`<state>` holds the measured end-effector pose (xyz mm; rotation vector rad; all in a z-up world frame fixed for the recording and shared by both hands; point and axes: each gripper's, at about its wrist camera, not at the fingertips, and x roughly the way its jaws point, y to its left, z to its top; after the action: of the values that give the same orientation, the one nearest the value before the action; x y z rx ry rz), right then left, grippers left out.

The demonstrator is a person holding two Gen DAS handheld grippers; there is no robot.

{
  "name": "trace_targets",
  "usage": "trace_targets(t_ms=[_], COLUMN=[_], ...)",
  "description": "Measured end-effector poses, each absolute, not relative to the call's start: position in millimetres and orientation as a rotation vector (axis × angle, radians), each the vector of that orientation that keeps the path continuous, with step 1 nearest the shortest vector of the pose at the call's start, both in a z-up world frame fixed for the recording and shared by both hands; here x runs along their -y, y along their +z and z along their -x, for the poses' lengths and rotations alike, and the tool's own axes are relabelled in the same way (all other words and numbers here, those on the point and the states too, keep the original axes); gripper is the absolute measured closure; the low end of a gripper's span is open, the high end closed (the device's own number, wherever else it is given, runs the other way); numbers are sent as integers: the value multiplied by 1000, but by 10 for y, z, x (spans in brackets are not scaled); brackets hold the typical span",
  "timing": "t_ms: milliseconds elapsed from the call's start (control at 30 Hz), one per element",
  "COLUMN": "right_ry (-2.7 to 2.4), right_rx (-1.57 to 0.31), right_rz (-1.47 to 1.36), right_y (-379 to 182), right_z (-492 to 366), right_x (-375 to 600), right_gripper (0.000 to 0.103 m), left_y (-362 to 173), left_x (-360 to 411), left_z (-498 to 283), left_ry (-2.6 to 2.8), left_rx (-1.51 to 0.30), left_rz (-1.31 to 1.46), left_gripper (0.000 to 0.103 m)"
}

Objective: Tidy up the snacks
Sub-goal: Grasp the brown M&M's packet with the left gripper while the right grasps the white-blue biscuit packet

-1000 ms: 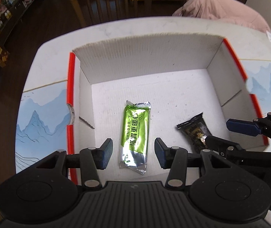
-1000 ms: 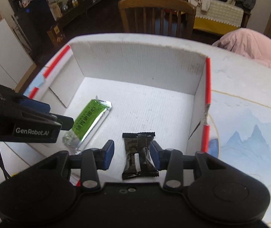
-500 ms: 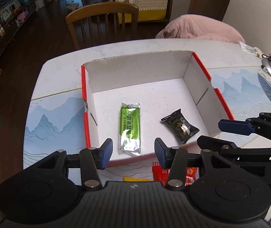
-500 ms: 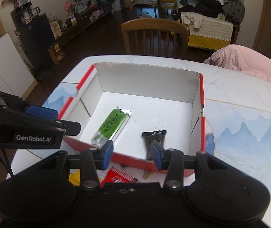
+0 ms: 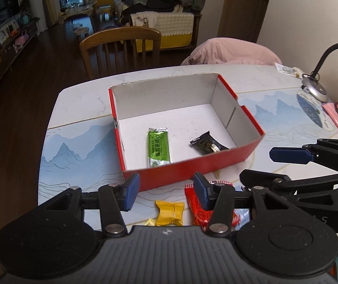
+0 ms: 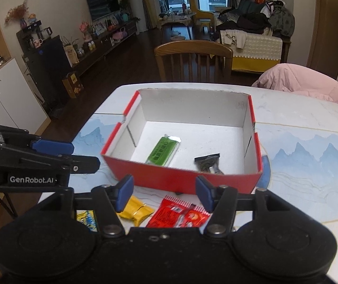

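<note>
Red cardboard walls mark your box point(image 5: 192, 165), which sits on the table point(image 5: 78, 108) with a green packet point(image 5: 158, 147) lying on its white floor left of a black packet point(image 5: 208, 143). Your left gripper point(image 5: 166, 193) and right gripper point(image 6: 164, 193) both hang near the box's front wall; their jaws have just been opening and stand spread, empty. Below them, outside the box, lie a yellow candy point(image 5: 170, 213) and a red packet point(image 6: 178, 213).
</note>
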<state>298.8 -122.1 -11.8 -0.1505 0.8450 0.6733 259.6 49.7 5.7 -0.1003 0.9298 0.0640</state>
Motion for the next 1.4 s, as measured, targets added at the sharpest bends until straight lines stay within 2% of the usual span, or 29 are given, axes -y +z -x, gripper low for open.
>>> trace_targets(t_ms=[167,267,367,500,567,633,800,1400], right_ry=[682,685,687,685,688,692,692,823], right_rx=[-820,-803,-790,-777,-776,-780,-776,-940], right_rz=[135,118,105,101,95,92,92,377], right_y=[-74,-49,-38,-61,-86,-125,-229,-1301], right_z=[-2748,-2624,-2501,-2376,-2318,-2278,-2143,-1604], right_x=[1250,1288,1344,1400,1416,1423,1419,1212], right_gripper=[37,28,25,18,16,14,0,0], left_y=[83,87,89,78,50,15,-102,-1141], left_x=[-481,-500,-538,-580,-625,-655,-714,-796], left_z=[-2328,-2154,-1997,-1780,-1690,-1601,-1408,-1183], left_ry=[34,15,13,12,16,15,24,39], left_rx=[-906,-894,-878,-854,-849,-838,-825,-1032], left_rz=[100,106,117,112,123,131,152,157], left_gripper=[49,47,40,37,30,27,21,20])
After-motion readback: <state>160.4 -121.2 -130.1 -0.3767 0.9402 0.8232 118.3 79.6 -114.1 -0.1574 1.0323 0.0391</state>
